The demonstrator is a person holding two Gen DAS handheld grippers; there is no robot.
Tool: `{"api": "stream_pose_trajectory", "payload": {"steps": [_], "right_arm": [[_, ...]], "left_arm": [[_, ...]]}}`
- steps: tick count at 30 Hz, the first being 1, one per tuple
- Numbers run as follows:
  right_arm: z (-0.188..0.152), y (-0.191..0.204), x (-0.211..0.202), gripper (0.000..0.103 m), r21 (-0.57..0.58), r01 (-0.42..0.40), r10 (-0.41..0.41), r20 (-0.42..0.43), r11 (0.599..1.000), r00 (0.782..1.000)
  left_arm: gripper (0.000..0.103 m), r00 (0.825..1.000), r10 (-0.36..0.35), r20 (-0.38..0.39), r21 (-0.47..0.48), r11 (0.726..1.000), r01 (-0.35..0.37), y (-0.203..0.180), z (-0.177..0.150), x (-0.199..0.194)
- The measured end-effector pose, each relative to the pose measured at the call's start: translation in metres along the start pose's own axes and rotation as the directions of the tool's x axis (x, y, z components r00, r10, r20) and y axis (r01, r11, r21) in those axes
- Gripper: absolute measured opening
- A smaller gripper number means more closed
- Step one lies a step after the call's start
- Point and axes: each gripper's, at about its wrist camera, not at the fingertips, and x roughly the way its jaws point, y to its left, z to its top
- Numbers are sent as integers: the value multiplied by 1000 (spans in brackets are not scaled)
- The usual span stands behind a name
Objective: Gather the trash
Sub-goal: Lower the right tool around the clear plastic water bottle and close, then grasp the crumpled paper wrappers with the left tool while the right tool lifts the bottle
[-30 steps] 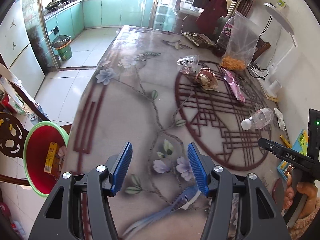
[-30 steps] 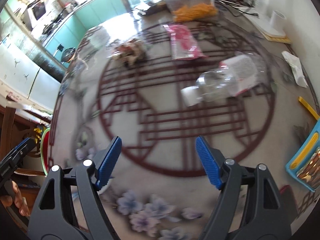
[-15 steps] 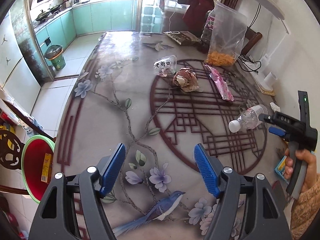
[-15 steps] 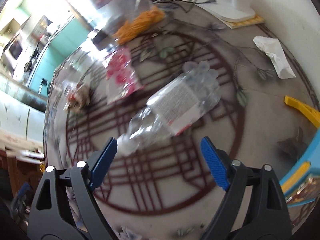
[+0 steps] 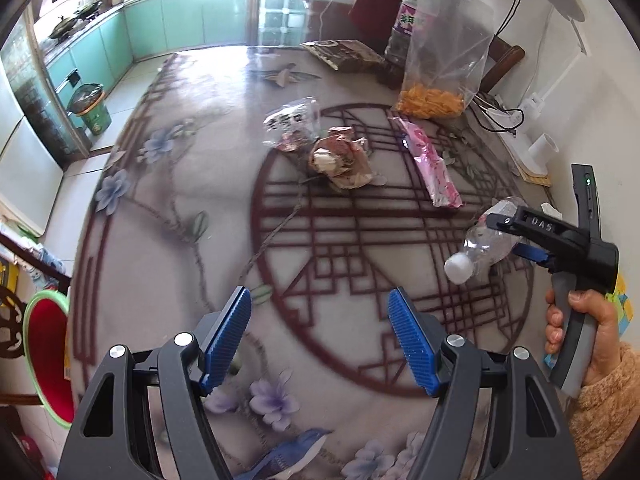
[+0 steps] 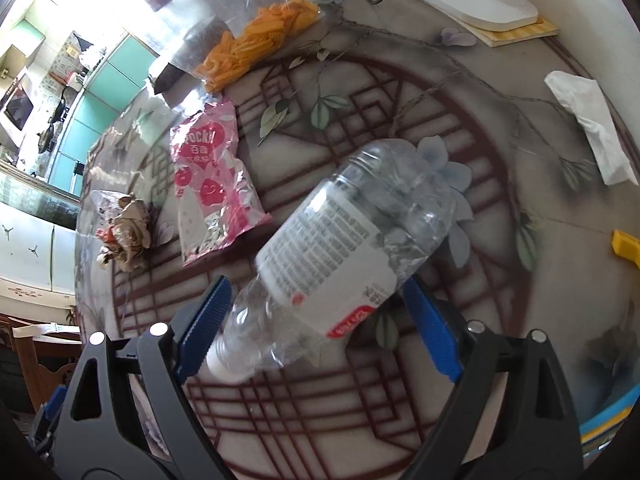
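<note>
Red bin (image 5: 48, 364): one, with a green rim, at the far left below the surface's edge, seen in my left view.
Green bin (image 5: 91, 109): one, on the kitchen floor far back at the left.
Surface (image 5: 168, 240): one, printed with flowers, a bird and a dark red lattice ring; all the trash lies on it.
My left tongs (image 5: 320, 338): their jaws stand apart with nothing between them, over bare surface near the ring's near edge; they have opened within the last second.
Clear wrapper with a white label (image 5: 294, 124): one, just behind the crumpled paper.
Crumpled brown paper (image 5: 340, 158): one wad, inside the ring at its far side.
Pink snack packet (image 5: 430, 166): one, flat, to the right of the wad and apart from it.
Clear bag of orange snacks (image 5: 436, 80): one, standing at the far edge of the ring.
Plastic bottle (image 6: 344, 256): one, clear, white cap, lying on its side on the ring's right part.
My right tongs (image 6: 320, 328): wide apart and just opened further; the bottle lies between the jaws, its cap end by the left pad, and I cannot tell whether either pad touches it.
White tissue (image 6: 592, 128): one, crumpled, at the right near the wall.
</note>
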Motion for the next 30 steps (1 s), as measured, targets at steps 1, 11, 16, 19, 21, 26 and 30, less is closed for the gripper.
{"api": "stream_pose_trajectory", "payload": {"steps": [1,11,16,19,21,26,30], "right_arm": [[2,1,3,86,-4,3,-3,0,1000,1000],[13,21,15,86,-133,94,-89,46,987,995],[11,20,17,86,-137,65,-62,28,988,998],[14,14,18,86,-102,33,-32,12,994,999],[16,13,17,86,-95,18,-17,10,995,1000],[14,21,18,86,-112,7,-7,0,994,1000],[10,25,21,86,-116,13,-15,-9,993,1000]], "left_arm": [[68,1000,-8,-1,1,1000,8,-3,6,4],[68,999,4,49,-42,999,-2,-24,98,68],[66,998,68,9,32,997,-68,-35,119,111],[66,998,62,-9,43,997,-62,-36,125,124],[64,998,60,-16,37,998,-59,-35,127,131],[47,997,72,-32,20,997,-71,-29,127,143],[32,997,70,-24,47,996,-69,-31,127,139]]}}
